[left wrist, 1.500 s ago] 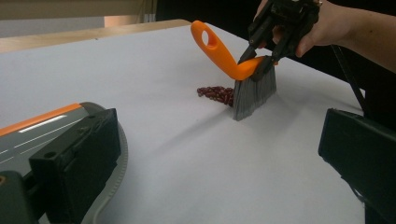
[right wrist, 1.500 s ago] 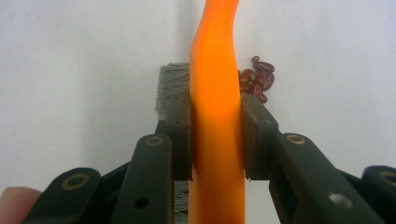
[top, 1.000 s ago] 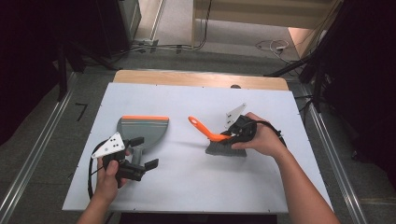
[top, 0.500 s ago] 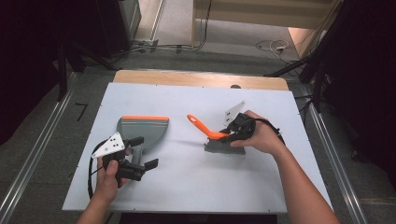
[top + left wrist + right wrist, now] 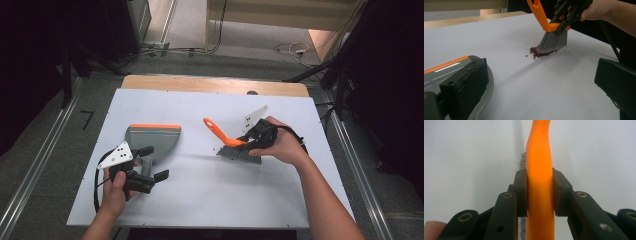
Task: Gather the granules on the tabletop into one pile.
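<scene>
I am working at the white table (image 5: pixel 200 200), which is carrying everything. On my left side the grey dustpan (image 5: pixel 150 142) with its orange lip is lying flat, and my left gripper (image 5: pixel 150 162) is sitting at its handle end; its jaws are standing apart, one over the pan's rear edge and the other off to the side over bare table, so I am judging it open and not yet gripping. Well apart from it, toward the middle right, my right gripper (image 5: pixel 248 141) is clamping the brush (image 5: pixel 235 147) by its orange back, both pads pressing flat on either side where the handle is meeting the head. The handle is sloping up and away toward the pan, and the grey bristles (image 5: pixel 552 42) are resting on the table. Just at their tips a small heap of dark red crumbs (image 5: pixel 537 53) is gathering, with a couple of strays beside it.

The brush seems light, with a stiff plastic back that could be a bit slippery, so I am keeping the hold low near the head for control. The bristles are soft and will splay if pressed hard. The crumbs look loose and may well scatter under a fast sweep.
</scene>
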`<state>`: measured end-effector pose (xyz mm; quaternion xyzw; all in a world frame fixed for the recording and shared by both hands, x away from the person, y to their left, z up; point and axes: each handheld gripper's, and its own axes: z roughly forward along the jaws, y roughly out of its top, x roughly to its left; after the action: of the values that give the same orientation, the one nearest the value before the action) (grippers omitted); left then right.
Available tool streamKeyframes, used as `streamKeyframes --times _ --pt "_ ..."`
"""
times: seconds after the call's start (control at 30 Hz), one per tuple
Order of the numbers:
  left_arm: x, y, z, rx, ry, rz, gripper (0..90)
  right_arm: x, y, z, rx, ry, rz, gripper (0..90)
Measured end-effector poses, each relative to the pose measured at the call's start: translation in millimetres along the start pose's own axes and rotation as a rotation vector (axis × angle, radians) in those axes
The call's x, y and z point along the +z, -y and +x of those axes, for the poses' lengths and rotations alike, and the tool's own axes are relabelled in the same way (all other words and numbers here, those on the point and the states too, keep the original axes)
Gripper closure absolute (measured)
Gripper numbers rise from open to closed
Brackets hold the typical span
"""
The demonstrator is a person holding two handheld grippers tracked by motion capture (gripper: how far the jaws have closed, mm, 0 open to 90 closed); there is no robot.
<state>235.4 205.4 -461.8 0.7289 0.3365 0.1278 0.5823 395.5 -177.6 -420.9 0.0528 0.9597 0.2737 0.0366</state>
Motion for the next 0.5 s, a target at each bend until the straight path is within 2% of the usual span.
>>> streamKeyframes --times 0.13,0.2,0.23,0.3,0.43,0.5 --pt "0.4 0.0 -0.3 -0.002 0.002 0.000 0.0 -7.4 -4.2 4.5 0.078 0.004 -0.028 67.9" --pt "0.8 0.0 -0.3 0.001 0.001 0.001 0.0 -9.4 -8.7 8.5 0.167 0.011 -0.043 67.9" --pt "1.0 0.0 -0.4 0.001 0.002 0.002 0.0 -9.5 -12.6 11.1 0.233 0.019 -0.055 67.9" --pt "1.2 -0.1 -0.5 0.003 0.002 0.003 0.0 -6.2 -20.3 14.7 0.333 0.023 -0.075 68.0" --pt "1.6 -0.1 -1.1 0.005 0.002 0.007 0.0 10.9 -37.0 19.4 0.475 0.024 -0.066 68.0" --pt "1.6 -0.1 -1.4 0.005 0.002 0.006 0.0 24.3 -43.0 16.1 0.576 0.005 -0.046 68.0"
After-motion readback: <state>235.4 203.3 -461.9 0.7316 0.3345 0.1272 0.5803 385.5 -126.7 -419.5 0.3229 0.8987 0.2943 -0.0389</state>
